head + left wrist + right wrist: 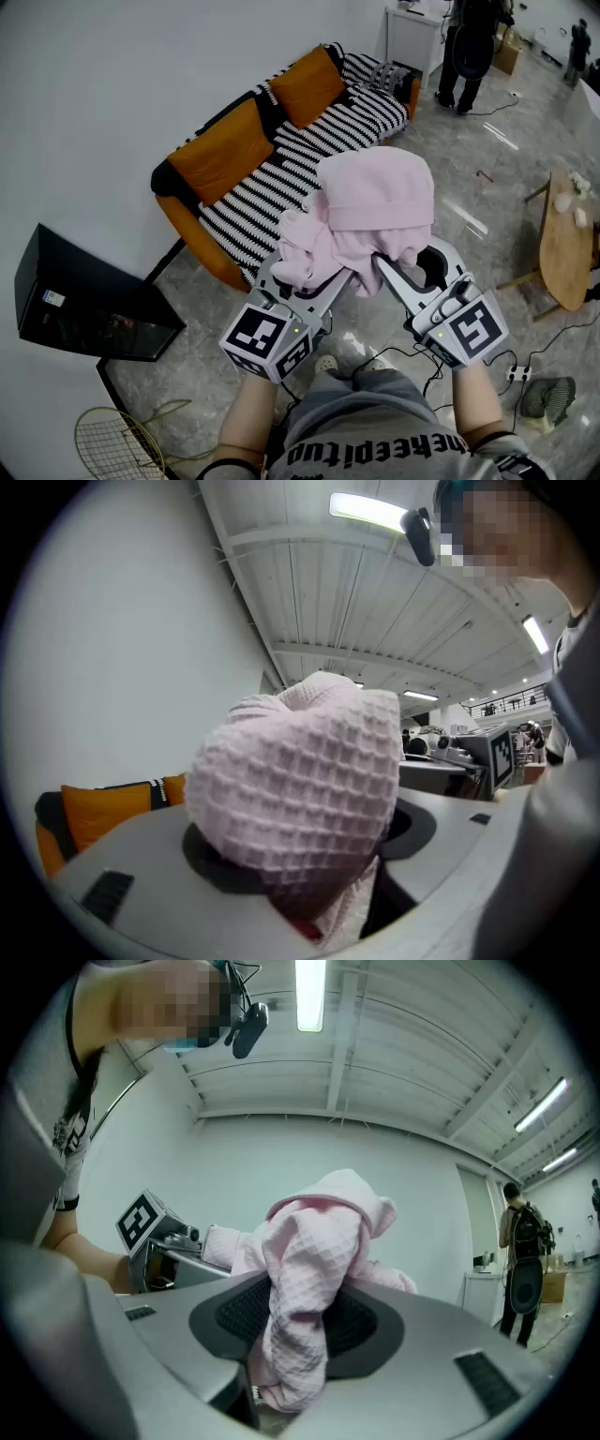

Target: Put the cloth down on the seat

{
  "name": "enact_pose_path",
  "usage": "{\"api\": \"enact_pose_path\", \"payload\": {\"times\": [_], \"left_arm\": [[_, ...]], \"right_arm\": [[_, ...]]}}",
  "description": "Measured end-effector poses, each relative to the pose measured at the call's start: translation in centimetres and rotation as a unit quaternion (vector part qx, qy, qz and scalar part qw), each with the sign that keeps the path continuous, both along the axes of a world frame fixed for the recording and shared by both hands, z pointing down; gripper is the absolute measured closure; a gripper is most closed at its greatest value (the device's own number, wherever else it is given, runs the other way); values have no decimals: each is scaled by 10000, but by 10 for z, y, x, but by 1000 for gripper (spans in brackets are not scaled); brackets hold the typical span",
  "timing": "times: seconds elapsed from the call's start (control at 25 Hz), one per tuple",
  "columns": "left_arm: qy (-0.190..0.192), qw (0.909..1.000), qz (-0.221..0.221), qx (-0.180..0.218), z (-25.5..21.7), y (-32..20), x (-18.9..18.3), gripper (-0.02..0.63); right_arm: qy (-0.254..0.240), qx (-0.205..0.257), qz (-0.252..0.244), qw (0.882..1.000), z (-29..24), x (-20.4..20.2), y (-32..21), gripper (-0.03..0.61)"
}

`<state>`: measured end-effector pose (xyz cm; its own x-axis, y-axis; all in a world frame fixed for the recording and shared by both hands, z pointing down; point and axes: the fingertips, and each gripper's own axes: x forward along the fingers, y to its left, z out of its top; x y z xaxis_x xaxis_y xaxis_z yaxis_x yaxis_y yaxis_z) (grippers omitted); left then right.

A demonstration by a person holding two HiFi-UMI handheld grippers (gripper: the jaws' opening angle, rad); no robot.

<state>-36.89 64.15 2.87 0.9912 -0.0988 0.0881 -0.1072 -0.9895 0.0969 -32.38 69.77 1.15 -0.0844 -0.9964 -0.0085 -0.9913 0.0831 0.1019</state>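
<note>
Barely begun: holding the pink cloth (pixel 370 211) bunched in mid-air, clamped by left gripper (pixel 314 281) and right gripper (pixel 408 267) alike (jaws pressed on its folds), short of the striped seat (pixel 281 178), carrying over and releasing yet to do.

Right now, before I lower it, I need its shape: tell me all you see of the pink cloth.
The pink cloth is soft waffle-weave fabric, crumpled into a rounded bundle with loose folds hanging. It is held up in the air near the striped sofa. The left gripper and right gripper each have their jaws closed on a fold.
</note>
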Motion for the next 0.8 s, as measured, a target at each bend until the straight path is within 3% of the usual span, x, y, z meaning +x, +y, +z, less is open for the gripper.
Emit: {"api": "enact_pose_path", "payload": {"times": [0.8], "left_arm": [[11, 9990, 434, 95, 6, -69, -49, 295]], "right_arm": [[-14, -92, 410, 9991, 7, -53, -66, 396]]}}
